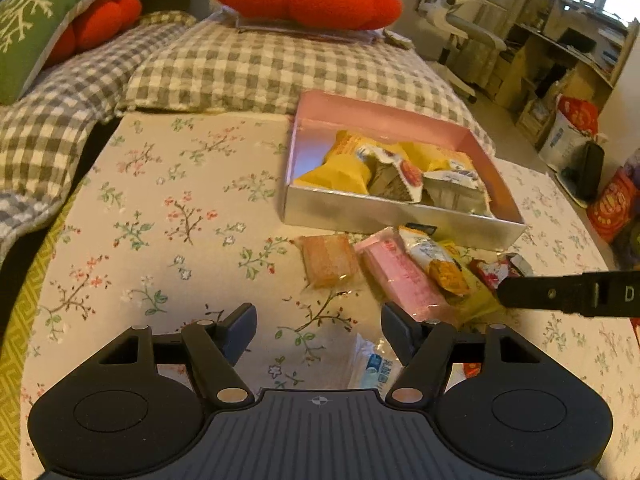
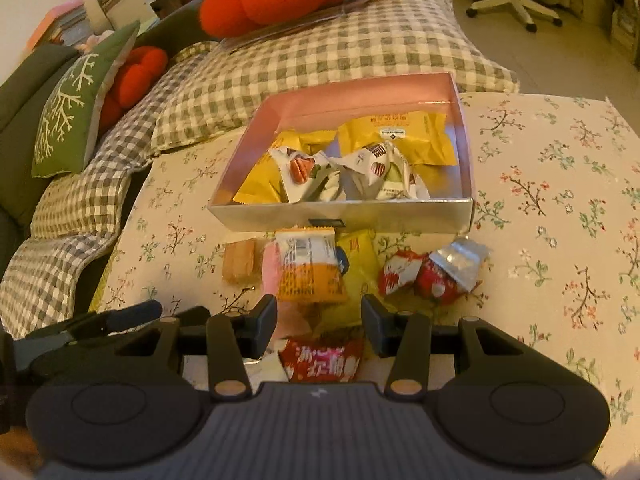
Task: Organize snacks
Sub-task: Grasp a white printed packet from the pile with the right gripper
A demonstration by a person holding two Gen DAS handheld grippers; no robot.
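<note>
Right gripper [image 2: 319, 322]: jaws partly apart, gripping nothing, a red packet [image 2: 320, 360] below them. Left gripper [image 1: 319, 332]: jaws wide, empty. Ahead, the pink bar [image 1: 400, 276] lies lengthwise toward the box [image 2: 348, 216] of snacks.

- The left gripper [image 1: 319, 330] tilts steeply downward, its jaws spread wide with nothing clamped between the pads.
- The right gripper [image 2: 319, 322] also tilts steeply downward; its jaws stand narrower, parted, and the pads press on nothing.
- In the left wrist view, one finger of the right gripper [image 1: 568, 294] reaches in from the right edge.
- In the right wrist view, part of the left gripper [image 2: 120, 318] shows at the lower left, just beside the right one.
</note>
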